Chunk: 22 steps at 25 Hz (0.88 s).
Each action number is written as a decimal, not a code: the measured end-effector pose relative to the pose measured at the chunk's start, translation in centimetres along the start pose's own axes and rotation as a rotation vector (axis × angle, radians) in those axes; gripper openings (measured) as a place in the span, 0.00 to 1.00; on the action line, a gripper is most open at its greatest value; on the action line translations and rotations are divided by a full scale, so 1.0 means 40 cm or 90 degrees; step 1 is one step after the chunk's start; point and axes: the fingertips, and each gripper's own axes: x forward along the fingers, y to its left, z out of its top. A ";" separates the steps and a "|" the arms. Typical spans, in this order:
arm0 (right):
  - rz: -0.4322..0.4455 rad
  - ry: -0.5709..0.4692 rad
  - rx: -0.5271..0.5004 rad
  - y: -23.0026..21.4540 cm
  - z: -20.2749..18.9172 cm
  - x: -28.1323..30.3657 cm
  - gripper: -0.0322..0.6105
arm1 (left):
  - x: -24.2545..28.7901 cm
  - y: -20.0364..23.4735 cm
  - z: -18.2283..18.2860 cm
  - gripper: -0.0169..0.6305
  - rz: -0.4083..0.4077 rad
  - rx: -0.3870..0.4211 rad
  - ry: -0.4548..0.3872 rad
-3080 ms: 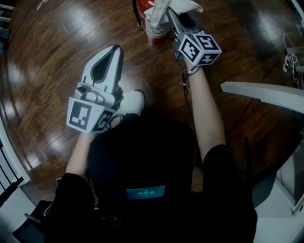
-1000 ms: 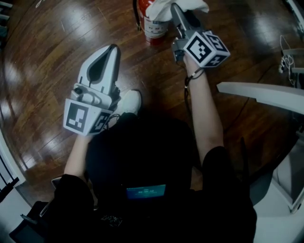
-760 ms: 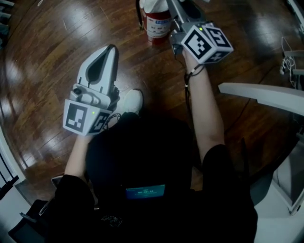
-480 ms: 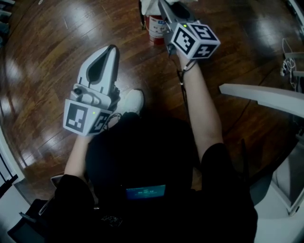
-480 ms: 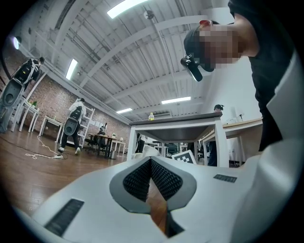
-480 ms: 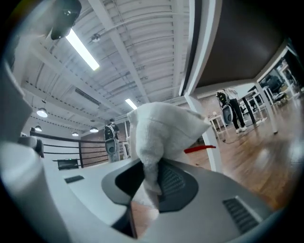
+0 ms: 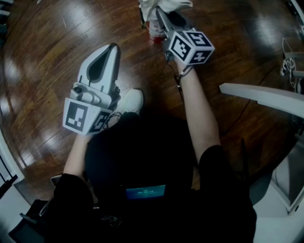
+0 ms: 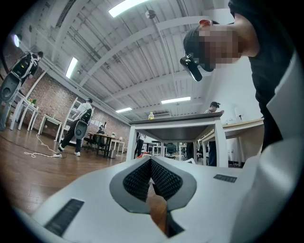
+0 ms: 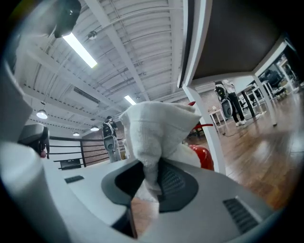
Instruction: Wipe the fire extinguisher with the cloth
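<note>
At the top of the head view a red fire extinguisher [image 7: 156,29] stands on the wooden floor, its upper part hidden under a white cloth [image 7: 164,5]. My right gripper [image 7: 160,14] reaches over it, shut on that cloth. In the right gripper view the cloth [image 9: 159,128] bunches up out of the right gripper [image 9: 151,172], with the extinguisher's red body [image 9: 202,154] just behind it. My left gripper [image 7: 112,48] hovers over the floor to the lower left, well apart from the extinguisher. The left gripper [image 8: 150,166] is shut with nothing in it.
A white shoe [image 7: 131,101] rests on the floor beside the left gripper. A white desk edge [image 7: 266,95] juts in at the right, with cables [image 7: 287,61] beyond it. A table [image 8: 175,124] and distant people show in the left gripper view.
My right gripper has swept the cloth leftward across the extinguisher's top, from its right side toward its left. The left gripper has stayed where it was.
</note>
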 end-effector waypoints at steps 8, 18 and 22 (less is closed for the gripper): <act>0.007 0.035 -0.014 0.014 -0.081 -0.012 0.19 | 0.005 0.000 0.000 0.02 0.000 -0.005 -0.001; -0.006 0.156 0.010 -0.041 -0.307 0.005 0.19 | 0.002 0.006 -0.006 0.02 0.006 -0.004 0.002; -0.015 0.199 0.023 -0.069 -0.385 0.008 0.19 | 0.000 0.006 -0.002 0.02 0.009 0.000 0.003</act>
